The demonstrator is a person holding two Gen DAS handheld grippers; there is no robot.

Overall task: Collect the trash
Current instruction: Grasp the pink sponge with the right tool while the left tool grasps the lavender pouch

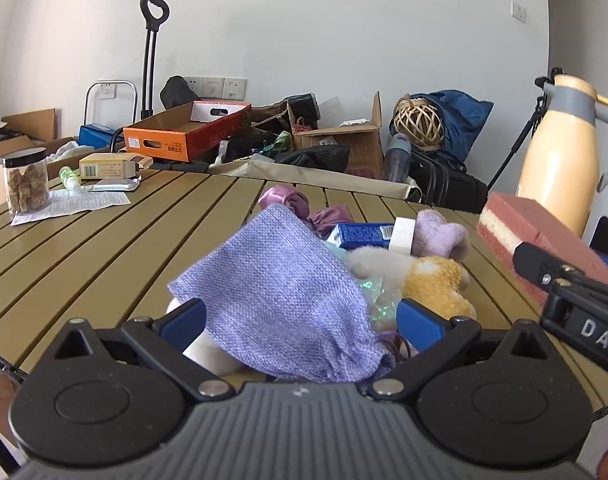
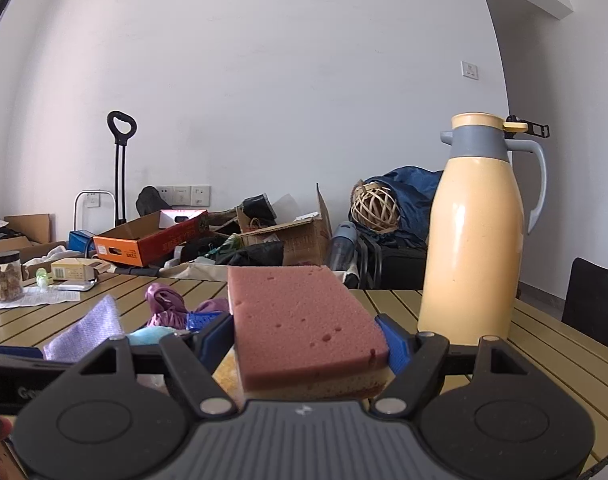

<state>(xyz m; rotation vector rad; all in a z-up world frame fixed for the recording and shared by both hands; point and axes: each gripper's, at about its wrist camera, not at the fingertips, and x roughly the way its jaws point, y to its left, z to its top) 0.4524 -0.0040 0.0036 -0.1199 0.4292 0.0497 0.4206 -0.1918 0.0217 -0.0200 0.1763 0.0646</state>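
Trash lies in one heap on the slatted table (image 1: 104, 248), and the left gripper (image 1: 300, 320) is in among it. In the left wrist view, one lilac cloth pouch (image 1: 280, 292) is draped between the two blue pads (image 1: 418, 320), which stand wide; whether they press on it I cannot tell. Behind the pouch sit one blue carton (image 1: 364, 235), one purple satin bundle (image 1: 300, 206), one pale purple plush (image 1: 440, 236), one yellow plush (image 1: 436, 284) and a scrap of iridescent film (image 1: 378, 292). To the right of the pouch, one pink sponge (image 1: 540, 236) shows, with the black finger of the right gripper along its near side, and beyond it stands one cream flask (image 1: 560, 164). Far left of the pouch are one jar (image 1: 26, 180) of brown lumps, one printed leaflet (image 1: 76, 204), one small green bottle (image 1: 70, 178) and one yellow box (image 1: 108, 166).

In the right wrist view, the right gripper (image 2: 308, 340) stands about two-thirds open, clamped on the sponge (image 2: 300, 320), with one blue pad against each side; the sponge is clear of the table. Left of the sponge lie the pouch (image 2: 88, 332), the satin bundle (image 2: 166, 308) and the carton (image 2: 202, 320). Just right of the sponge stands the flask (image 2: 476, 232), upright. The jar (image 2: 4, 278) is far left.
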